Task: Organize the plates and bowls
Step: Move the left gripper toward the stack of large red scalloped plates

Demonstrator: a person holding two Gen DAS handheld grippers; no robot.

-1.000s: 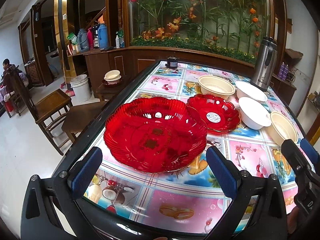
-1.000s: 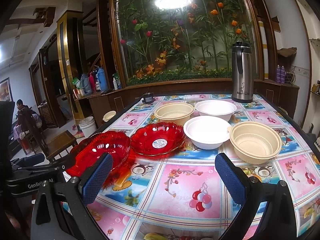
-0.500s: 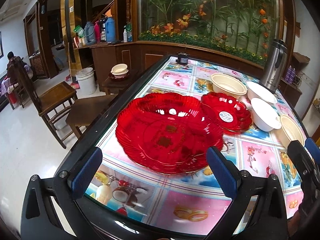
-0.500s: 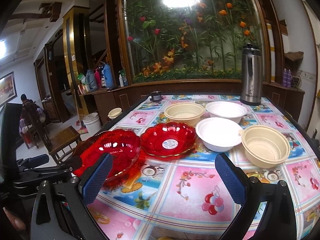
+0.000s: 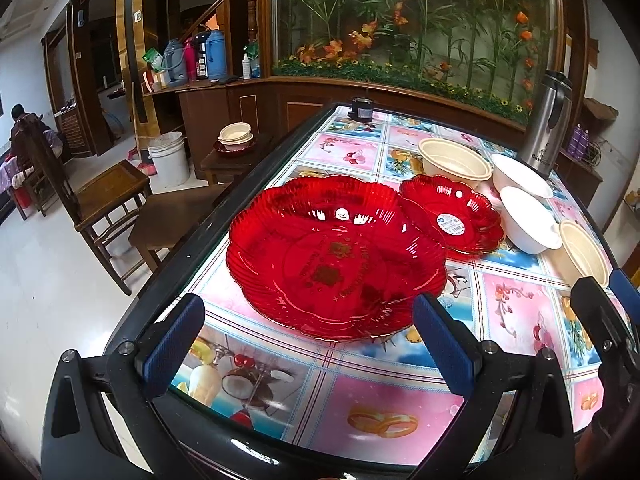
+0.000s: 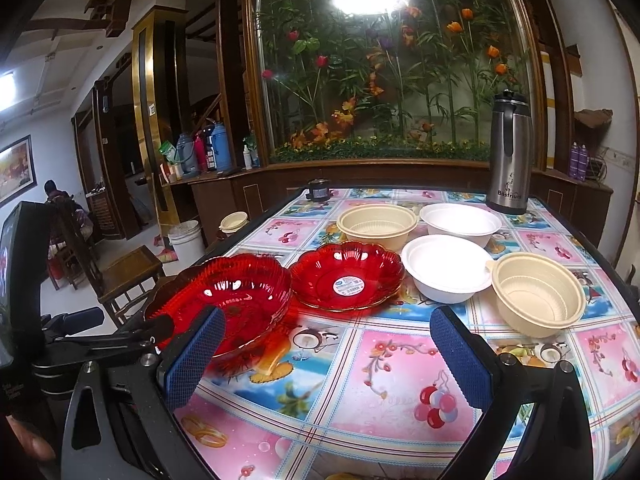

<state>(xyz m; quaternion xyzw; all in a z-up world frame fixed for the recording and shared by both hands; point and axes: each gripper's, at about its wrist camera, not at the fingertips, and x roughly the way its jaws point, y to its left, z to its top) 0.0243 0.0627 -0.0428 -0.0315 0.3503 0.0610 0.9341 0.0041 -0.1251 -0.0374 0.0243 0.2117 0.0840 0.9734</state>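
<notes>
A large red scalloped plate (image 5: pixel 336 256) (image 6: pixel 236 300) lies near the table's left edge, just ahead of my open left gripper (image 5: pixel 308 344). A smaller red plate (image 5: pixel 452 216) (image 6: pixel 348 274) with a white sticker lies to its right. Behind and beside it stand two white bowls (image 6: pixel 446 266) (image 6: pixel 460 220) and two beige bowls (image 6: pixel 378 224) (image 6: pixel 538 292). My right gripper (image 6: pixel 324 360) hangs open over the tablecloth, with nothing between its fingers. The left gripper's body (image 6: pixel 100 332) shows at the left of the right wrist view.
The table (image 6: pixel 384 392) has a colourful patterned cloth and a dark raised rim. A steel thermos (image 6: pixel 510 156) stands at the far right, a small dark jar (image 6: pixel 318 194) at the far edge. Wooden chairs (image 5: pixel 108 196) and a white bucket (image 5: pixel 168 156) stand left of the table.
Both cameras have swung to the left, so the plates and bowls sit further right in each view. Nothing on the table has moved, and both grippers stay open.
</notes>
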